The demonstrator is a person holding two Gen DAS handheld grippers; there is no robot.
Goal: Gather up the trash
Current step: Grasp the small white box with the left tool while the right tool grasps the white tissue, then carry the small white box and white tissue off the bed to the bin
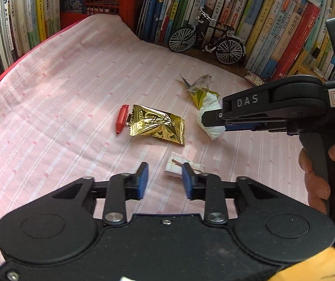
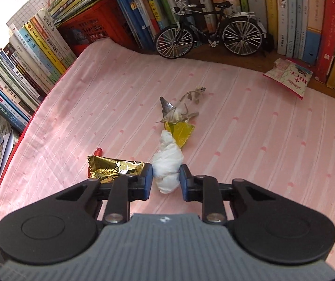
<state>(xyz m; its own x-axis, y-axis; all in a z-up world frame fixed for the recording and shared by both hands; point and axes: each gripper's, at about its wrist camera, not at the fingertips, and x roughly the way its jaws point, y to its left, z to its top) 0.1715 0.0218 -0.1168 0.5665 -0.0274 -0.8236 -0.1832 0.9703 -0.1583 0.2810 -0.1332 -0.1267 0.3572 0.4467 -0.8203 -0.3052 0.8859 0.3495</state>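
Where the pink striped cloth [image 2: 249, 126] meets rows of upright books [image 2: 38, 53], the right gripper [image 2: 166, 179] brackets a crumpled white tissue wad [image 2: 167, 164], jaws touching without visibly squeezing; the left gripper [image 1: 165, 179] hangs apart above bare cloth.

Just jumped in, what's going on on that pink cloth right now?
A person is collecting trash. The right hand-held gripper straddles a crumpled white tissue, jaws not fully closed. The left hand-held gripper hangs open near a small folded paper scrap. A gold wrapper and red piece lie untouched.
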